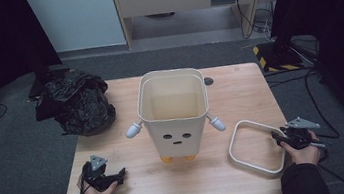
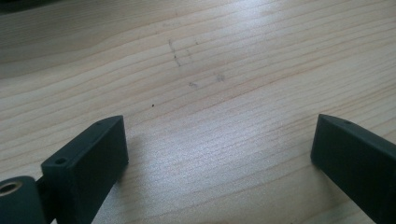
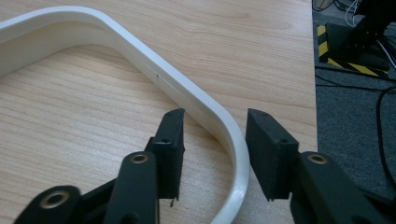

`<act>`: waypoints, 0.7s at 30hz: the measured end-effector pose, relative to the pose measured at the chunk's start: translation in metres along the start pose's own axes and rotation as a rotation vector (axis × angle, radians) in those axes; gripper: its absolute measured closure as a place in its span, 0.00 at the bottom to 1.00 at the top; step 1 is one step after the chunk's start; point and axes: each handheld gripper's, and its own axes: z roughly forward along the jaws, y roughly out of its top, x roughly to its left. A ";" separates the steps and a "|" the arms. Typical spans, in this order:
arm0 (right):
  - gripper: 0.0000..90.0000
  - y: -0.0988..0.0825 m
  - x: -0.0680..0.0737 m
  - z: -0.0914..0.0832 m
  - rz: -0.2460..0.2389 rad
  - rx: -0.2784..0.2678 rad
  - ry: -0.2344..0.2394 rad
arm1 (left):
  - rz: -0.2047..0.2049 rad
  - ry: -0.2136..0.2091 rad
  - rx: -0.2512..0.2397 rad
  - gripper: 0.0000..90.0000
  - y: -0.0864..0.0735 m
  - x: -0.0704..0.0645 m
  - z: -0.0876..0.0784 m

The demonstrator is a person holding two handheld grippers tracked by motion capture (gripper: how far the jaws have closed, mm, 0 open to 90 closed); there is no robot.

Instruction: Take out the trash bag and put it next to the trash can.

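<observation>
A cream bin with a drawn face, stubby arms and orange feet stands upright in the middle of the wooden table. Its white ring-shaped rim piece lies flat to the bin's right. My right gripper is at the ring's right side. In the right gripper view its jaws straddle the ring's curved corner, with a gap still showing beside the band. My left gripper rests near the front left of the table. Its jaws stand wide open over bare wood.
A crumpled black plastic bag sits on the table's back left corner. A small dark disc lies behind the bin. Cables and a striped stand base are on the floor off the table's right edge.
</observation>
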 end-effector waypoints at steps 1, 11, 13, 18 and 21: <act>0.66 0.000 -0.001 0.001 -0.013 0.003 0.001 | 0.001 0.000 0.001 0.03 0.000 0.000 0.000; 0.77 0.000 -0.002 0.004 -0.030 0.022 -0.010 | 0.003 -0.003 0.002 0.02 0.000 0.000 0.000; 0.76 0.000 -0.002 0.004 -0.035 0.024 -0.011 | 0.003 -0.003 0.002 0.02 0.000 0.000 0.001; 0.77 0.002 -0.001 0.005 -0.040 0.019 -0.010 | 0.003 -0.003 0.003 0.02 0.000 0.000 0.001; 0.79 0.002 -0.001 0.005 -0.038 0.023 -0.011 | 0.004 -0.004 0.003 0.02 0.000 0.000 0.001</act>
